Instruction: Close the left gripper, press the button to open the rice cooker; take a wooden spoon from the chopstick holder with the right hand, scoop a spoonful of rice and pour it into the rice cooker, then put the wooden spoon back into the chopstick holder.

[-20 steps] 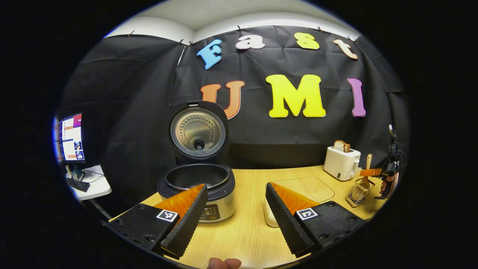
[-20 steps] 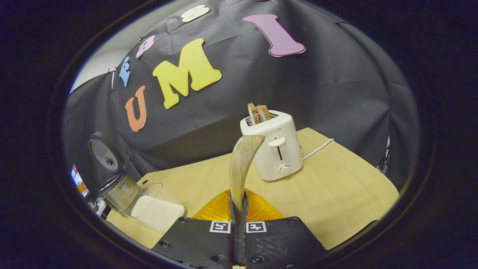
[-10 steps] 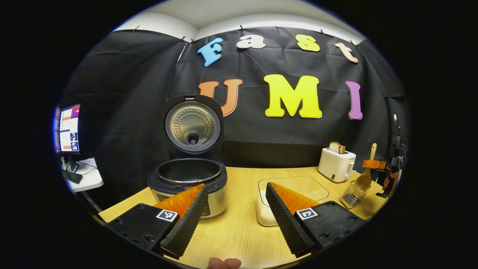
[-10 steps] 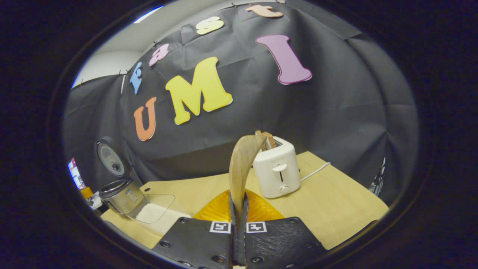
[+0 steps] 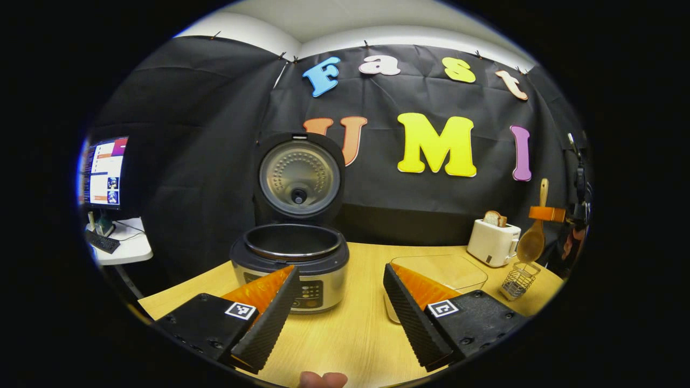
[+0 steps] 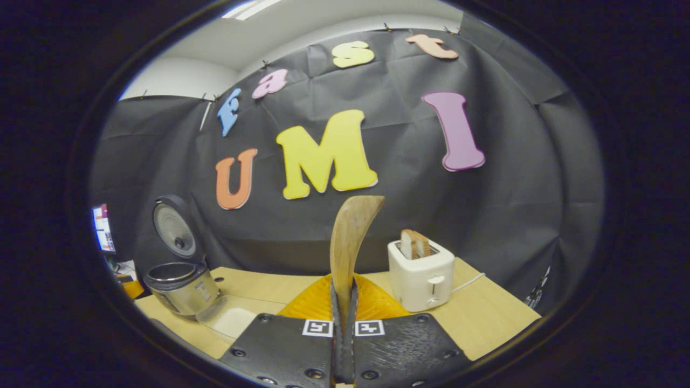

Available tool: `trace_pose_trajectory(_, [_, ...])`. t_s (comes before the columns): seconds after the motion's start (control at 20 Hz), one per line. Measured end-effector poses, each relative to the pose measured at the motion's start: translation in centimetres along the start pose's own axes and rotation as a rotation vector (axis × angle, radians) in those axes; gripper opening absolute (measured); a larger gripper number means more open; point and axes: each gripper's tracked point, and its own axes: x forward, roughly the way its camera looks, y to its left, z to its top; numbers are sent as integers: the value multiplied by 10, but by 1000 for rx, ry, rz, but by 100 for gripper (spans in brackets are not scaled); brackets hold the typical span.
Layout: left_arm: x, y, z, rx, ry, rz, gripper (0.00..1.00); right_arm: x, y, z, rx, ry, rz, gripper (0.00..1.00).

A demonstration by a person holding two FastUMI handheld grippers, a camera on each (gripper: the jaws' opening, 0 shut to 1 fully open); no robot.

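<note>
The rice cooker (image 5: 291, 264) stands open on the wooden table, its lid (image 5: 299, 178) upright and its pot dark inside. My left gripper (image 5: 339, 275) hovers open in front of it, holding nothing. A clear rice container (image 5: 442, 269) sits to the right of the cooker. Far right, the wooden spoon (image 5: 532, 242) hangs bowl down just above the wire chopstick holder (image 5: 517, 280), held by my right gripper (image 5: 547, 214). In the right gripper view, my right gripper (image 6: 343, 291) is shut on the wooden spoon (image 6: 350, 242). The rice cooker (image 6: 180, 285) and rice container (image 6: 232, 320) lie at the lower left.
A white toaster (image 5: 493, 242) with bread stands behind the holder, and the toaster (image 6: 420, 275) trails a white cord toward the table's right edge. A monitor (image 5: 102, 172) and a small white side table stand off to the left. A fingertip shows at the bottom edge.
My right gripper has risen with the spoon, lifting its bowl out of the chopstick holder. The left gripper has stayed open and shifted its view a little.
</note>
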Motion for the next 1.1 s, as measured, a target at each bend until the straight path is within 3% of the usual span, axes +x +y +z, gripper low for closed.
trace_pose_trajectory(0.4, [-18, 39, 9, -20, -38, 42, 99, 64, 124, -45, -55, 93, 117, 0])
trace_pose_trajectory(0.6, [-24, 53, 10, -27, -48, 49, 99, 94, 149, -88, -106, 173, 96, 0])
trace_pose_trajectory(1.1, [-25, 65, 0, -35, -35, 6, 99, 120, 146, -162, -341, 345, -68, 0])
